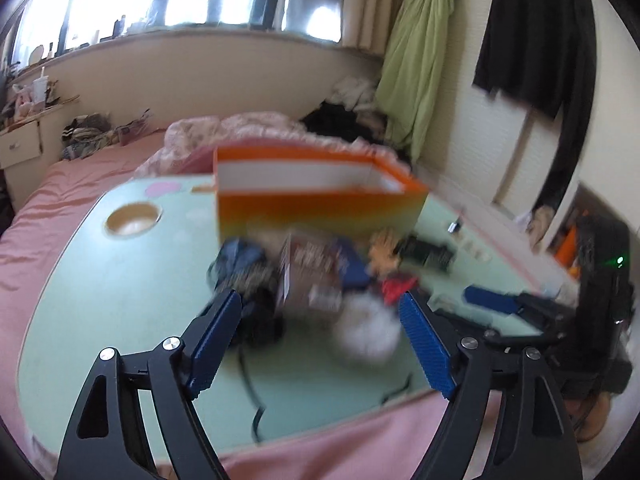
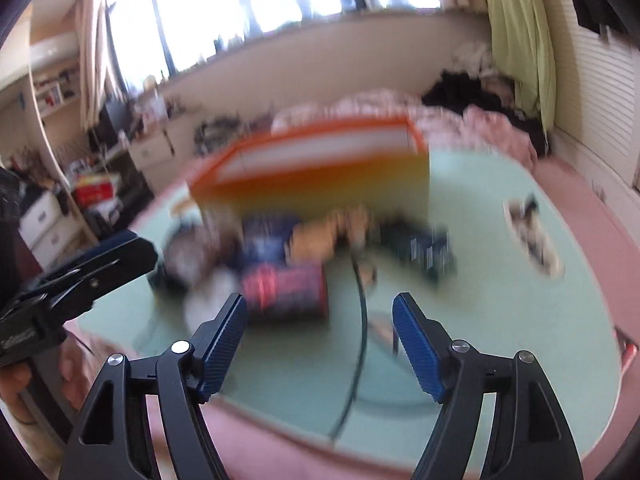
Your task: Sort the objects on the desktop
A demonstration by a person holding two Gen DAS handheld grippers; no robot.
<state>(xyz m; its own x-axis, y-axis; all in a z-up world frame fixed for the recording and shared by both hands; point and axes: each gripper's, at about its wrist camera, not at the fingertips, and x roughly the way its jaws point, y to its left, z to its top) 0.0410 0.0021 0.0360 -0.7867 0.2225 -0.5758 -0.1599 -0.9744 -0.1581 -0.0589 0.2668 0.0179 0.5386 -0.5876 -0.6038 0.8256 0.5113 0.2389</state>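
Left wrist view: left gripper (image 1: 322, 312) angled down over cluttered green table (image 1: 120, 280), jaws wide, empty; right gripper (image 2: 320, 314) likewise spread, holding nothing.

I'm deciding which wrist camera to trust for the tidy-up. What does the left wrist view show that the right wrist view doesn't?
Only the left wrist view shows the round hole in the green table top, a black garment hanging on the wall, and the right gripper from the side. Only the right wrist view shows the shelves and drawers at the left and the left gripper from the side. Both show the orange box behind a blurred pile of small things, the green table, the pink bed, and open, empty jaws.
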